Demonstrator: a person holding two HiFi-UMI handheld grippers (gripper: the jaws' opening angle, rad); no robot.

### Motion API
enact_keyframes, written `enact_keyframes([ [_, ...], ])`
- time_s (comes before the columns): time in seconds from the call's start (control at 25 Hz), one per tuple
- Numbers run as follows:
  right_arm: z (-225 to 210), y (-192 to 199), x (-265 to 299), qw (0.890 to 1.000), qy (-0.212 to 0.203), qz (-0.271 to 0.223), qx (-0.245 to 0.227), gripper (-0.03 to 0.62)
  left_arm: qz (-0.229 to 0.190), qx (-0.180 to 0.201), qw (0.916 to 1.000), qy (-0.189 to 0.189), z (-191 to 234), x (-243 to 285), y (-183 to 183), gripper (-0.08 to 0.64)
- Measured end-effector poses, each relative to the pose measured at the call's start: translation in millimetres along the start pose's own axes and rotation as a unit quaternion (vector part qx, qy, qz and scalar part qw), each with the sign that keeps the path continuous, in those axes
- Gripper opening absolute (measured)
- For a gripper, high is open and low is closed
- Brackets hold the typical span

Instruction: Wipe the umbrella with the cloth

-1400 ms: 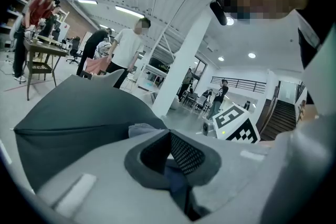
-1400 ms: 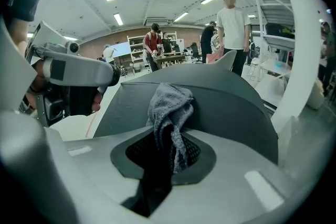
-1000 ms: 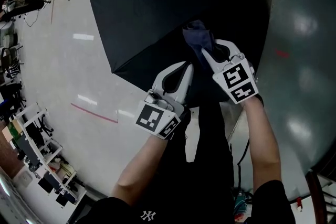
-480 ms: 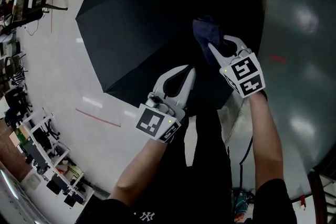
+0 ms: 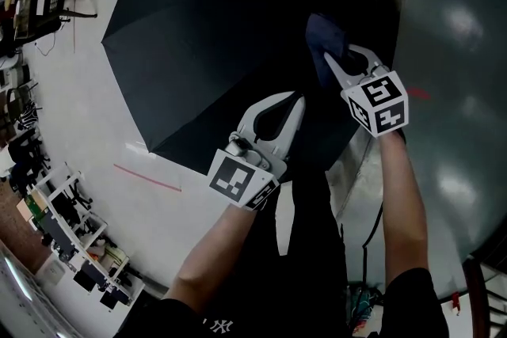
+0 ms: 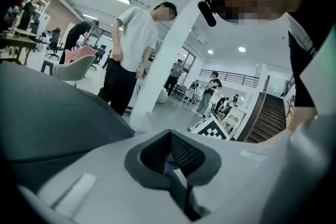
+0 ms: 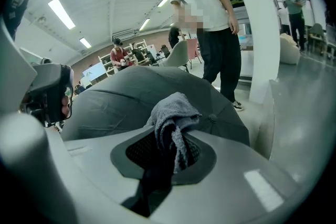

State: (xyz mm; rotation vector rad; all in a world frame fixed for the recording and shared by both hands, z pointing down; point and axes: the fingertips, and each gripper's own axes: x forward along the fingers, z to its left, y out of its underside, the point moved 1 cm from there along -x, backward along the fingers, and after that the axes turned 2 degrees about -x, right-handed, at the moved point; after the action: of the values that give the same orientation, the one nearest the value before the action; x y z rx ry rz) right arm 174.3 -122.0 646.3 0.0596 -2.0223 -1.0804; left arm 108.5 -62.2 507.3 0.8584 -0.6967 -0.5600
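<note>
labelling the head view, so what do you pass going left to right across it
thin red tape line → white left gripper → dark blue-grey cloth pinched in the white right gripper → small red mark. The open black umbrella spans most of the width, so it is left out.

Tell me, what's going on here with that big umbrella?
A person holds a gripper in each hand. The right gripper is shut on a blue-grey cloth, held at the canopy of the open black umbrella. The left gripper, jaws together, sits by the canopy's near edge.
</note>
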Motion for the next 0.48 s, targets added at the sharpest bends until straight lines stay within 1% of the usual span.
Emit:
enact_keyframes([
  [0.24, -21.7, 3.3, 13.1, 1.000, 0.010, 0.001, 0.022, 0.091, -0.007, -0.004, 0.9999, 0.014, 2.1, 28.3, -4.9, 0.000],
  [0.36, -28.5, 5.8, 17.8, 0.998, 0.011, -0.002, 0.062, 0.091, -0.006, -0.005, 0.9998, 0.017, 1.0, 30.2, -5.2, 0.000],
  [0.48, -33.5, 3.7, 14.2, 0.994, 0.017, -0.016, 0.105, 0.089, -0.005, -0.004, 0.9998, 0.017, -0.5, 26.7, -6.9, 0.000],
])
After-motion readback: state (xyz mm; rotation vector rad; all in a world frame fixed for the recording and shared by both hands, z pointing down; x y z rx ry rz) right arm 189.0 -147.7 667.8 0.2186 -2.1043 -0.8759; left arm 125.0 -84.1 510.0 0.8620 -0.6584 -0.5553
